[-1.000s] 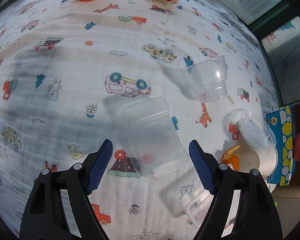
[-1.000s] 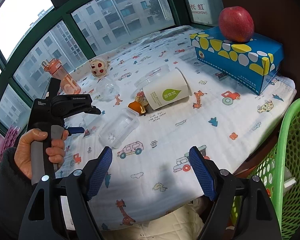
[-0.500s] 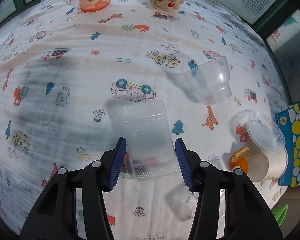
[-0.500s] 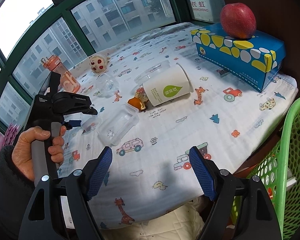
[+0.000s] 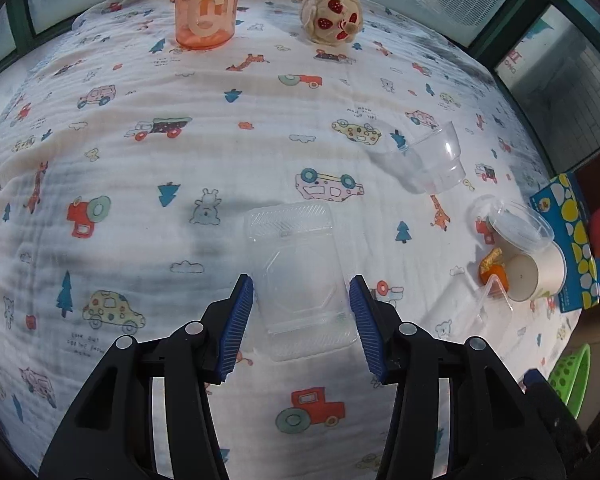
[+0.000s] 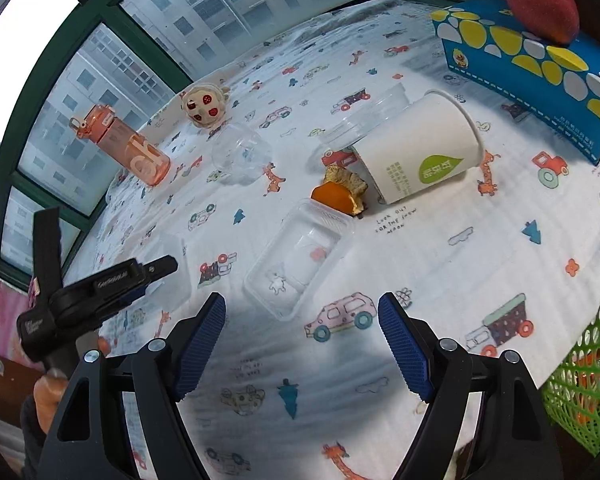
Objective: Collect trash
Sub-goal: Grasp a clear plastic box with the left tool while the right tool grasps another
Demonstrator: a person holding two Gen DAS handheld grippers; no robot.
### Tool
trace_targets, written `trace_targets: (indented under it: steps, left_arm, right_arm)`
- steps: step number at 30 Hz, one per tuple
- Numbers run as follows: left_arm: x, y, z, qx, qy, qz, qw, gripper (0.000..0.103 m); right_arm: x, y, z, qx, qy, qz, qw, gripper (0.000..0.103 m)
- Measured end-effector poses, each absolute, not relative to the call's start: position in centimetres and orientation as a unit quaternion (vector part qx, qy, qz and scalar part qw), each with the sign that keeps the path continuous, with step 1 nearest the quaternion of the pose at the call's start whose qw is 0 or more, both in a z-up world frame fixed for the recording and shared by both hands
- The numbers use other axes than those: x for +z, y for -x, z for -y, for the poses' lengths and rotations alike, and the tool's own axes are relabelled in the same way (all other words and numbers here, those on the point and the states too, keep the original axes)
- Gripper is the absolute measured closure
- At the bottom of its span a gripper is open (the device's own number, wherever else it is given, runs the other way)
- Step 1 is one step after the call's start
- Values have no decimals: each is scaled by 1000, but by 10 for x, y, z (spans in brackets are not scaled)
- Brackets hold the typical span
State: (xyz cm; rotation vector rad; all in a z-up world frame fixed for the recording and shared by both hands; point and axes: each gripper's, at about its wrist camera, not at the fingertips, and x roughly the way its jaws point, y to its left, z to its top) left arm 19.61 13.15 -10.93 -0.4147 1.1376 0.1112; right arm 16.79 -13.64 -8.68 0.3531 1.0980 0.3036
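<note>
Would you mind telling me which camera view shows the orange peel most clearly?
The right wrist view: the orange peel lies in full sight beside the tipped white paper cup, showing its orange skin and pale inside. In the left wrist view the peel is small, at the picture's edge, partly hidden behind a clear plastic box.

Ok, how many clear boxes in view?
2. One box is in the left gripper, whose jaws have just been closing on it; the other box lies by the orange peel. None looks hidden.

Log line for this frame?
left gripper: jaws just closed, gripping clear box | right gripper: open, empty | stage: pick
</note>
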Motion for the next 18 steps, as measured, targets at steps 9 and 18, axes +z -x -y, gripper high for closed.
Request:
trace_targets:
  steps: [9,18]
  left_arm:
    - [-104,-177,-153,35,199,-514,834,54]
    - [-104,-172,-153,28,194,-509,838,54]
  right_arm:
    - [-104,-215,104,74,-179,-554,809,27]
    - [-127,-229,94,39,-161,-580,798,42]
